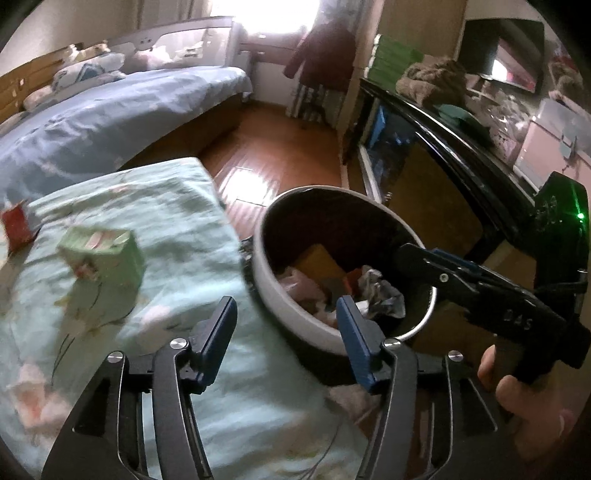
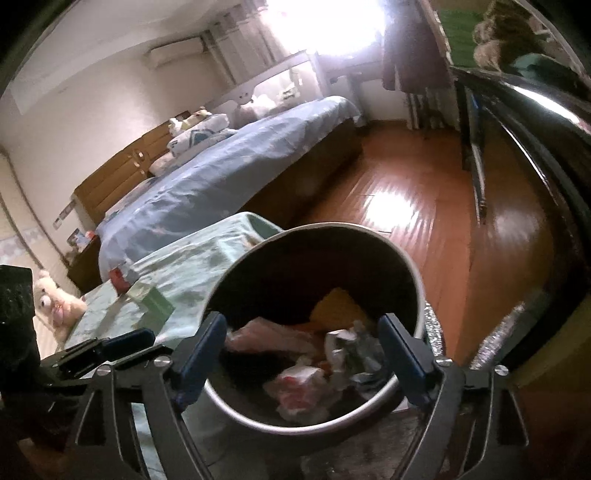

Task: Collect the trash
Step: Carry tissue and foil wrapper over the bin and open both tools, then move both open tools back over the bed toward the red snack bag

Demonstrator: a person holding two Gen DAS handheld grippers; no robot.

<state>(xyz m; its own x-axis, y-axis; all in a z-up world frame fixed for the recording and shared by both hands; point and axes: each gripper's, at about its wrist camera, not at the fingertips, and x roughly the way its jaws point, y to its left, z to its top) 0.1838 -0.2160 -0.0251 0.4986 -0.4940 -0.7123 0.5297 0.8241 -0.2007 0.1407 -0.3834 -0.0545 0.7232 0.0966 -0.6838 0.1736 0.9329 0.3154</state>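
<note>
Left gripper (image 1: pixel 288 332) half open and empty over quilt (image 1: pixel 166 229); right gripper (image 2: pixel 301 350), marked "DAS", wide and empty above trash bin (image 2: pixel 417 280); carton (image 1: pixel 107 254) print illegible

place: home bedroom
bed (image 2: pixel 221 173): blue sheet, pillows, wooden headboard (image 2: pixel 122 177); far beyond the jaws, left
floor (image 2: pixel 417 206): glossy wood boards, window (image 2: pixel 325 26) glare on them
soft toy (image 2: pixel 59 302): plush, far left of the jaws
clothing (image 1: pixel 321 55): dark coat hanging by the window
cabinet (image 1: pixel 443 155): black, glossy, right of the jaws
cover (image 1: pixel 155 221): mint floral bedding under the jaws
</note>
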